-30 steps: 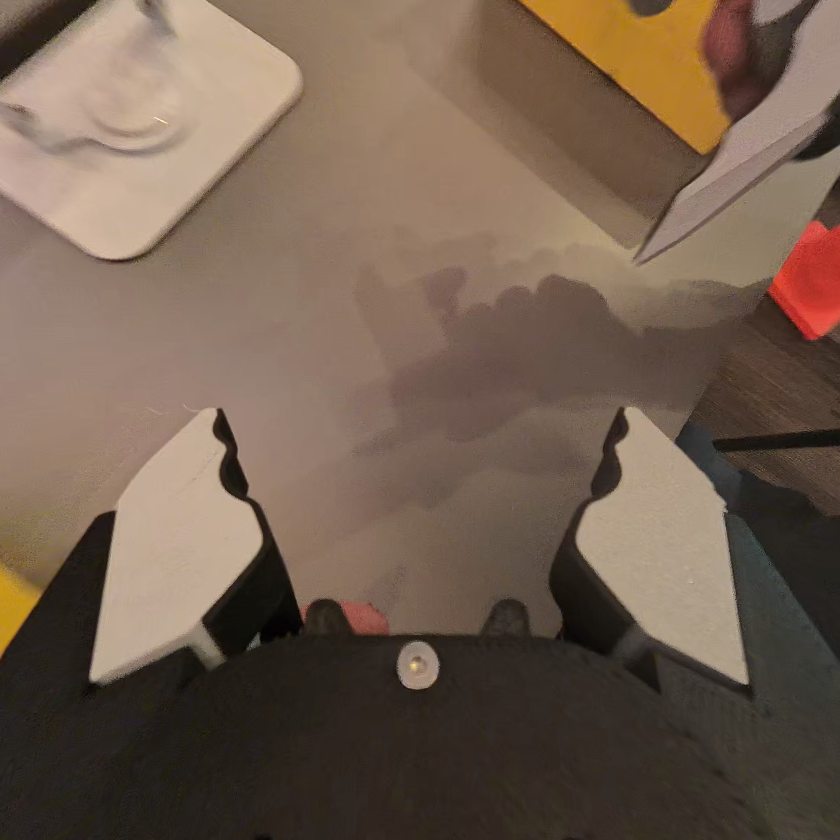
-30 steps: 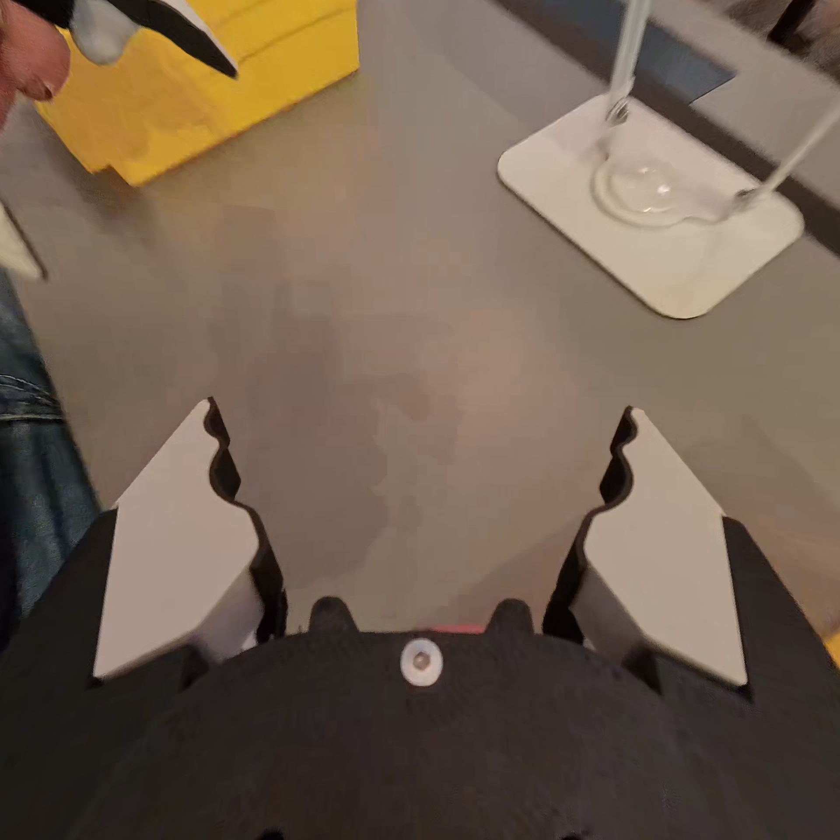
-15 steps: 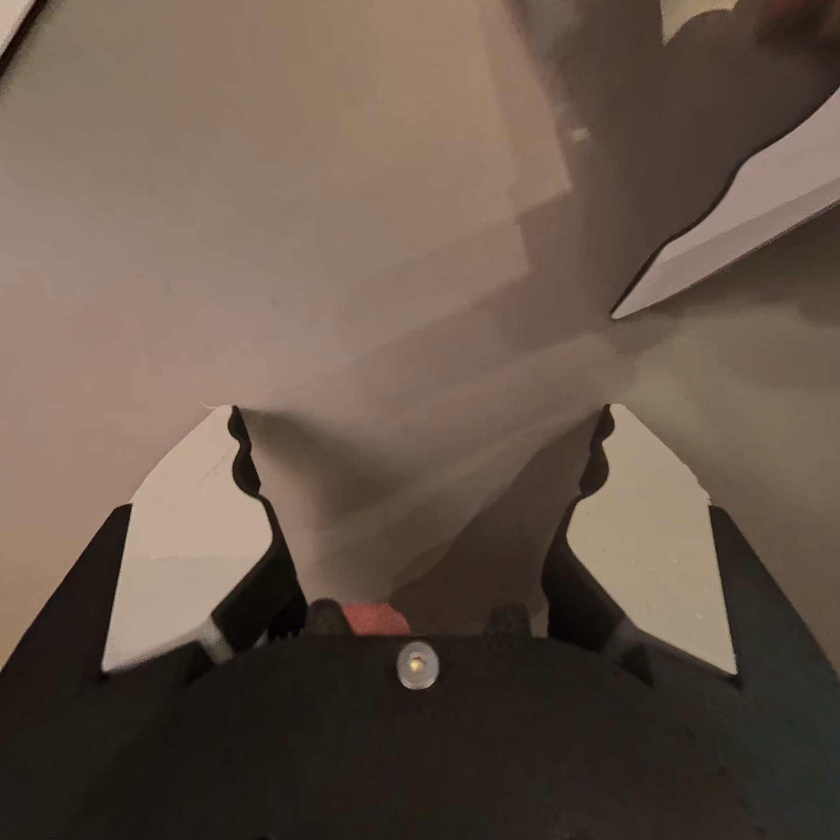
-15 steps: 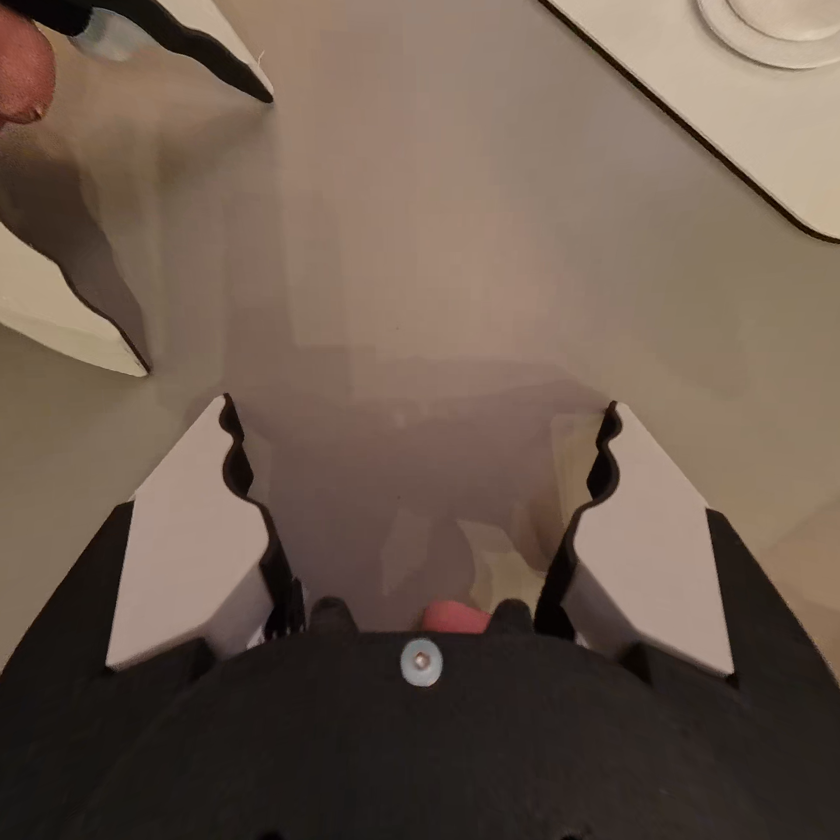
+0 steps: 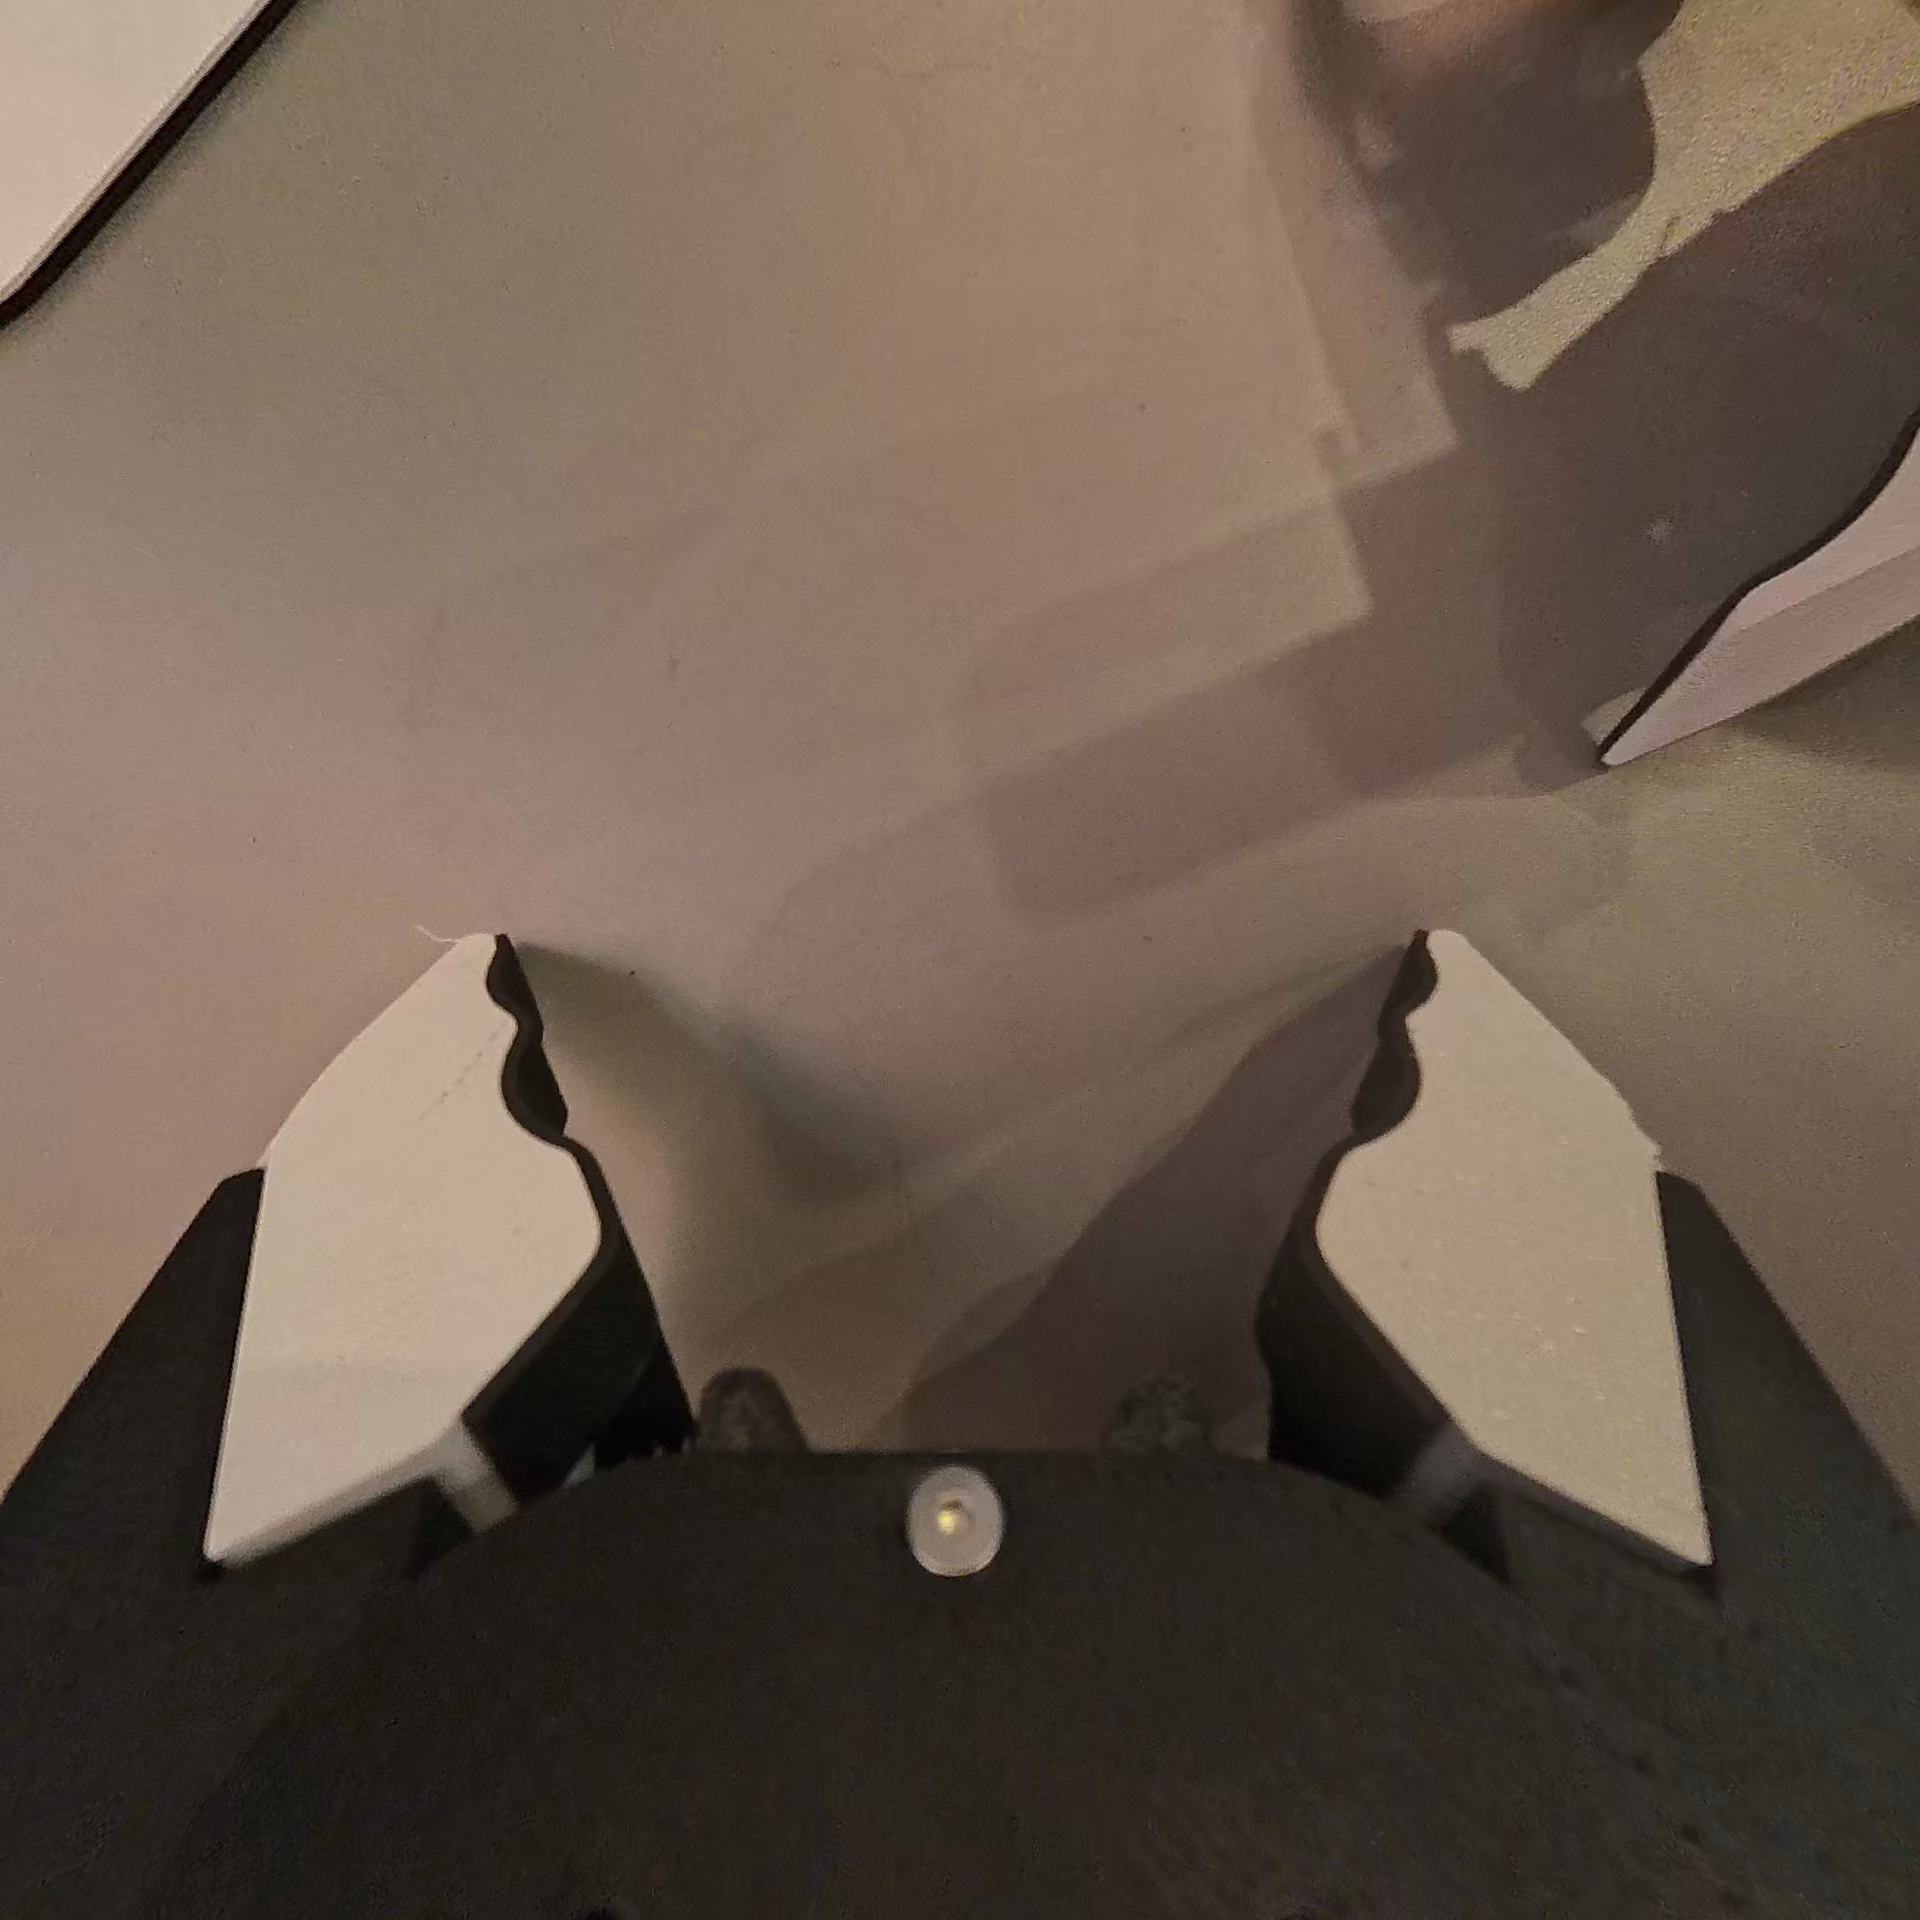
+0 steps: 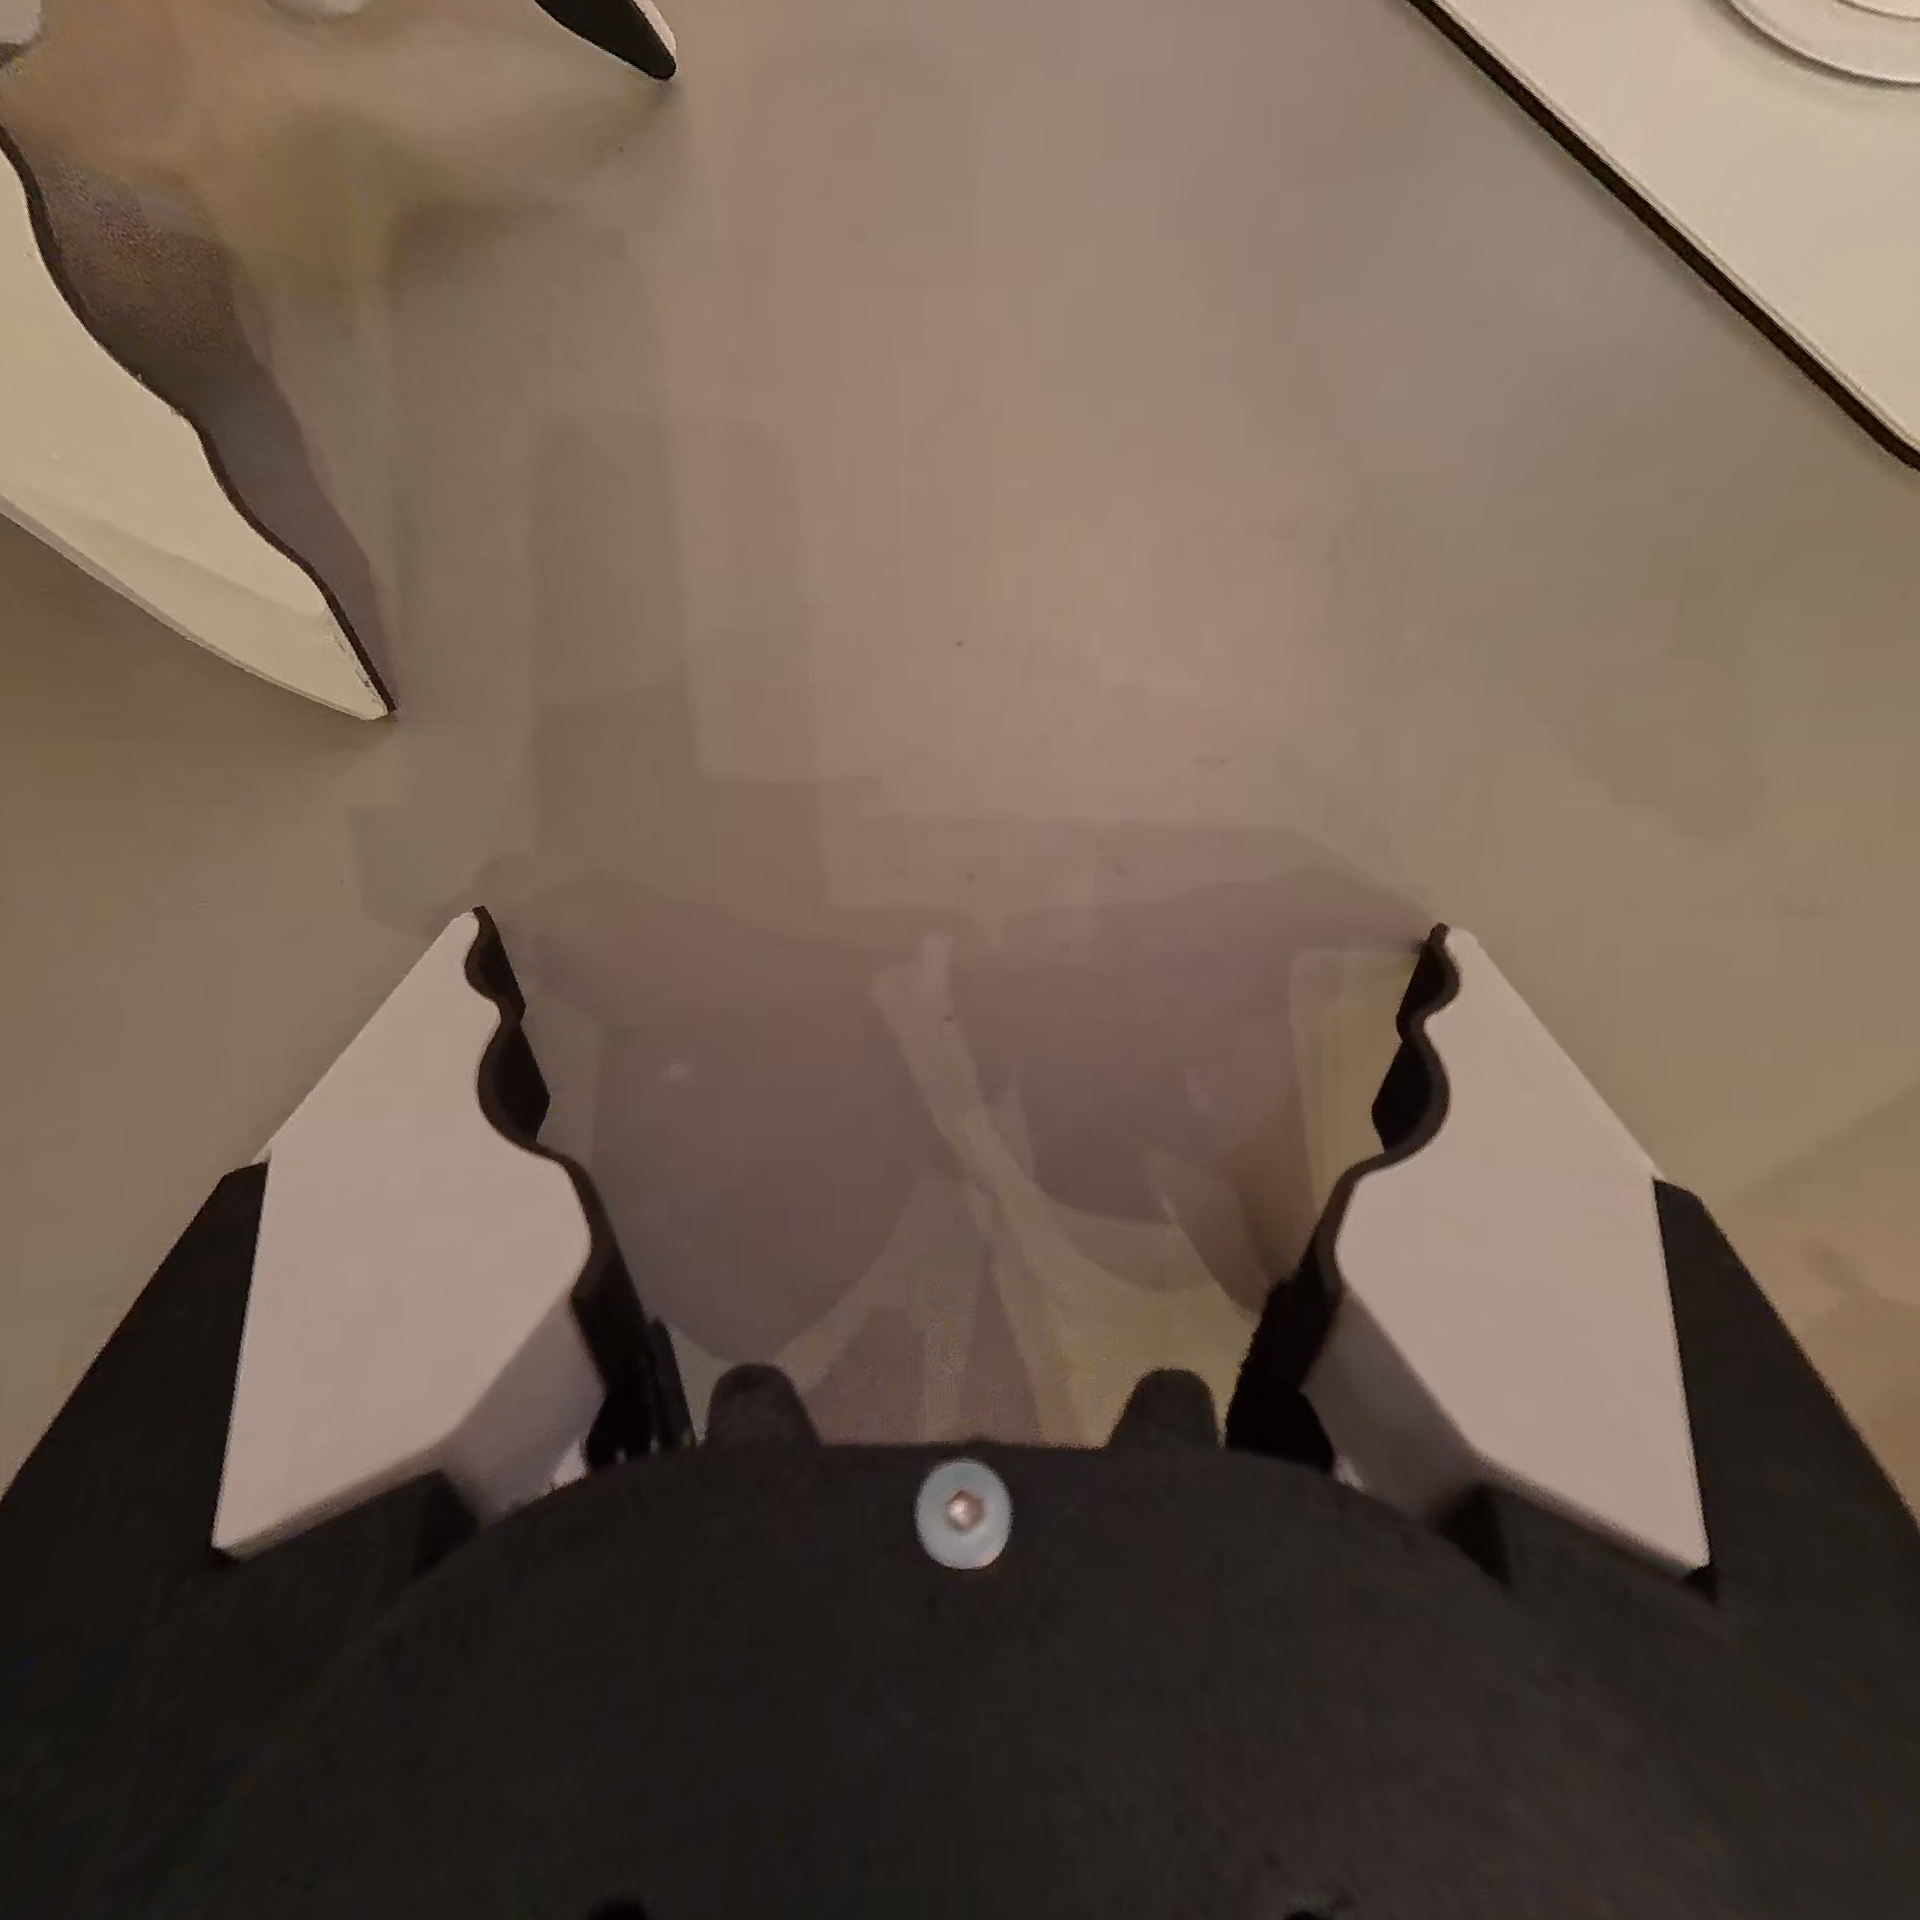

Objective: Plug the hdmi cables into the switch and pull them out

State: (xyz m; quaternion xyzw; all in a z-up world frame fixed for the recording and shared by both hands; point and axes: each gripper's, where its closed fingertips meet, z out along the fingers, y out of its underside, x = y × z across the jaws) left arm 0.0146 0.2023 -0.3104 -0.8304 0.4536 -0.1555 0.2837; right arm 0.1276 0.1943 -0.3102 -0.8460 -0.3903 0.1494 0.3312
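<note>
In the left wrist view, the left gripper (image 5: 961,940) is close over a plain grey table (image 5: 623,520). Its two white fingers (image 5: 416,1195) stand wide apart, and there is nothing between them, only bare table and soft shadows. At the top left corner is the edge of a flat white base plate (image 5: 73,125) with a dark rim, lying on the table. At the right edge a white finger of the right gripper (image 5: 1766,644) pokes in, its tip down near the table. No HDMI cable and no switch can be seen in this view. No box, bowl or other container shows here either.

In the right wrist view, the right gripper (image 6: 956,925) is also low over the same grey table (image 6: 1143,468). Its white fingers (image 6: 416,1195) are spread wide with nothing held, just table and shadow in the gap. At the top left a white finger of the left gripper (image 6: 156,499) comes in from the side, tip near the table, and a dark tip of its other finger shows at the top edge. At the top right is the corner of the white base plate (image 6: 1714,187), with a bit of a clear round part on it at the very top. The cables and the switch are out of sight here too, and no container is in view.
</note>
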